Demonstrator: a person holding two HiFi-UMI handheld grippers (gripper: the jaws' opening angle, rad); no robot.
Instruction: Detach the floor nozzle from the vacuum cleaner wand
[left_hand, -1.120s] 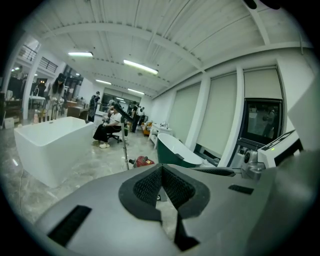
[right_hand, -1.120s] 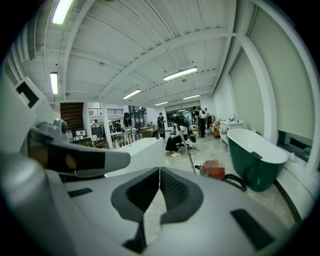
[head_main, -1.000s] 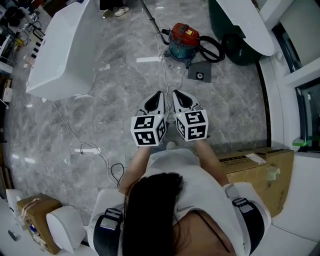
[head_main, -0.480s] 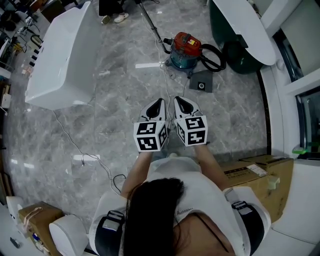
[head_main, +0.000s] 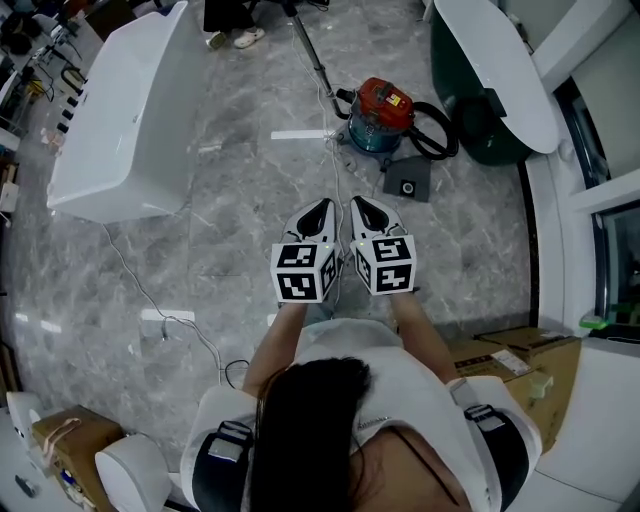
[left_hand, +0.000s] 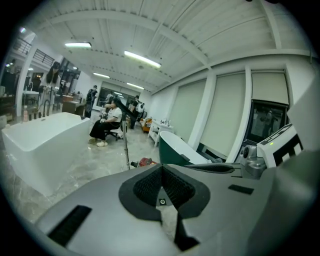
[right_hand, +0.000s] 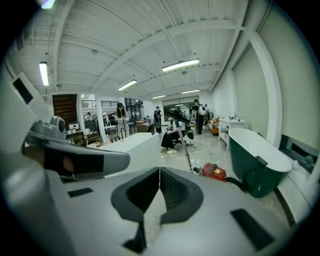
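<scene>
Left gripper and right gripper: fingers together, empty. Vacuum cleaner lies well apart, toward upper right; wand slants upper-left — right gripper nearer.

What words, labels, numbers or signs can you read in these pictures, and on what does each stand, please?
No text can be read.
Pale sticker on the red vacuum cleaner: too small to read.
White label on the cardboard box: too blurred to read.
The left gripper and the right gripper: cubes with square marker patterns, no letters.
</scene>
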